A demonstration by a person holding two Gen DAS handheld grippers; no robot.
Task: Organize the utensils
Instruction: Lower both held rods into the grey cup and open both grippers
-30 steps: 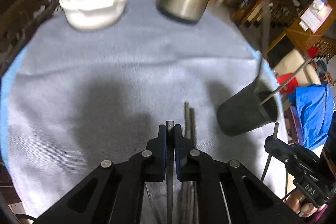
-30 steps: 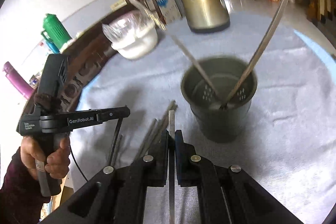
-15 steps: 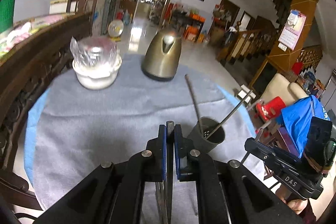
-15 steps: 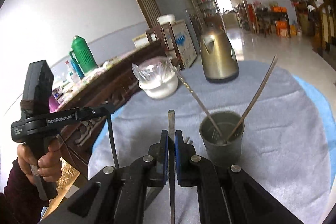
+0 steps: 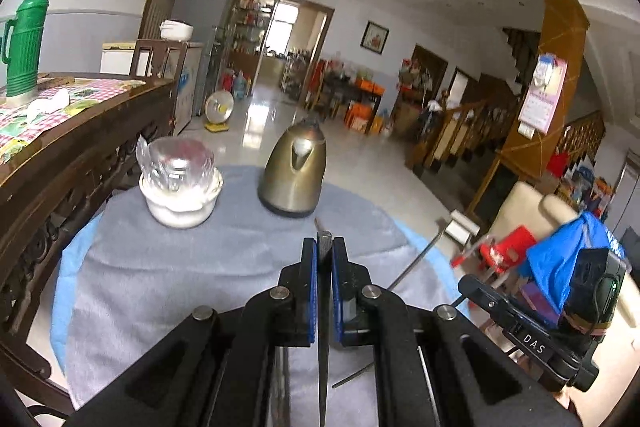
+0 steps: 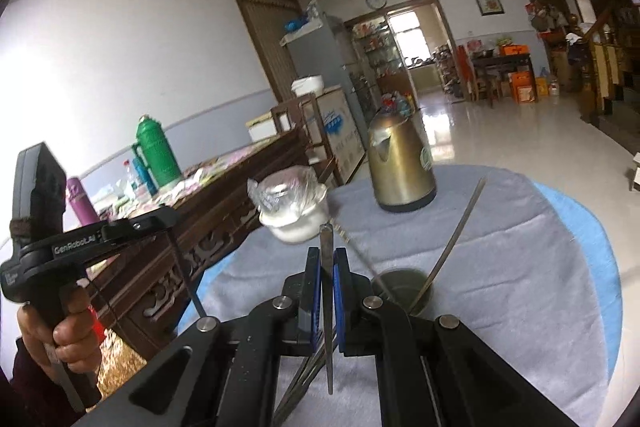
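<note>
My left gripper [image 5: 324, 259] is shut on a dark metal chopstick [image 5: 323, 331] and holds it well above the grey cloth [image 5: 180, 267]. My right gripper [image 6: 328, 269] is shut on another chopstick [image 6: 328, 315], also raised. The dark utensil cup [image 6: 404, 285] stands on the cloth below the right gripper with two metal utensils [image 6: 456, 239] leaning in it. More chopsticks [image 6: 300, 383] lie on the cloth under the right gripper. The left gripper shows at the left of the right wrist view [image 6: 160, 223], the right gripper at the right of the left wrist view [image 5: 468, 287].
A brass kettle [image 5: 294, 175] and a white bowl with a plastic-wrapped glass [image 5: 180, 183] stand at the far side of the round table. A carved wooden sideboard [image 5: 60, 147] runs along the left. Floor and chairs lie beyond the right table edge.
Both grippers have risen high above the table with their chopsticks and tilted up toward the room. The cup has dropped out of the left wrist view.
</note>
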